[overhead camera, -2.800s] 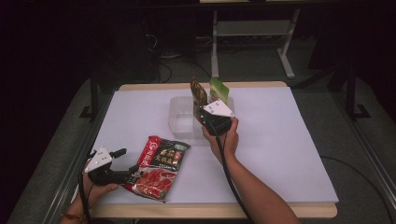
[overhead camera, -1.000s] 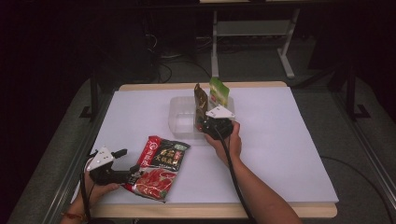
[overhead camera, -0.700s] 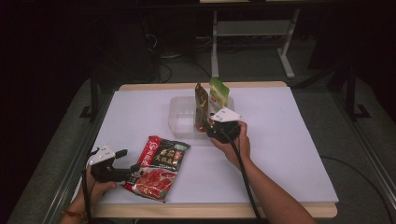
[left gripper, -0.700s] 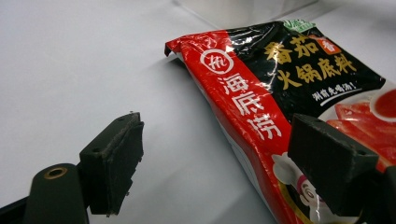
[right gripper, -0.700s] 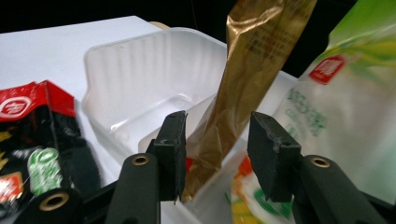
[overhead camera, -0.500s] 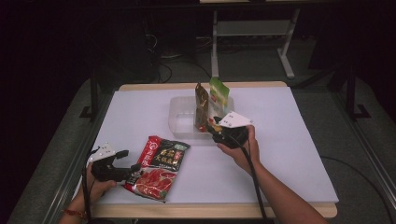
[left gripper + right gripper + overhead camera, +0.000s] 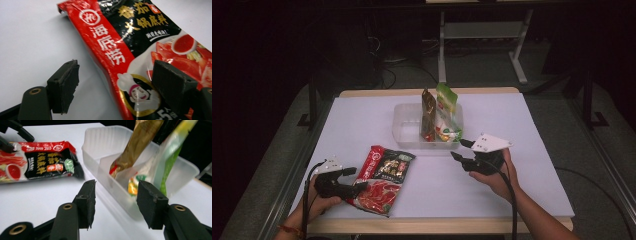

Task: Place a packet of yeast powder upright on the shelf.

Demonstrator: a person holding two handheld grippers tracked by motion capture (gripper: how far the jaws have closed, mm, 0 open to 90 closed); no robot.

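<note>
While the right gripper [image 7: 458, 150] hangs empty just in front of the clear plastic tray [image 7: 404, 131], its jaws having just been opening with nothing between them, the left gripper [image 7: 354, 179] sits at the near left corner of the white table [image 7: 532, 130] with its tips at the red-and-black hotpot base pouch [image 7: 383, 179]. That pouch lies flat, well short of the tray and to its left, its long axis running on a slant from the near edge up toward the tray. In the left gripper view the pouch's long red-banded edge [image 7: 110, 62] runs up between the two black jaws, one pad [image 7: 63, 86] over bare table beside it and the other pad [image 7: 172, 86] over the printed face; the jaws stand apart about that edge and do not look to be pressing it. From there the tray lies up and to the right, along the line of the pouch itself. Two pouches stand upright in the tray's right part, a brown-gold one [image 7: 428, 114] and a green one [image 7: 447, 112], leaning together; in the right gripper view the part left of the divider [image 7: 105, 166] looks vacant. By my reckoning the left hand is much the nearer to the flat pouch, and a lift would carry it forward and rightward toward that open side
</note>
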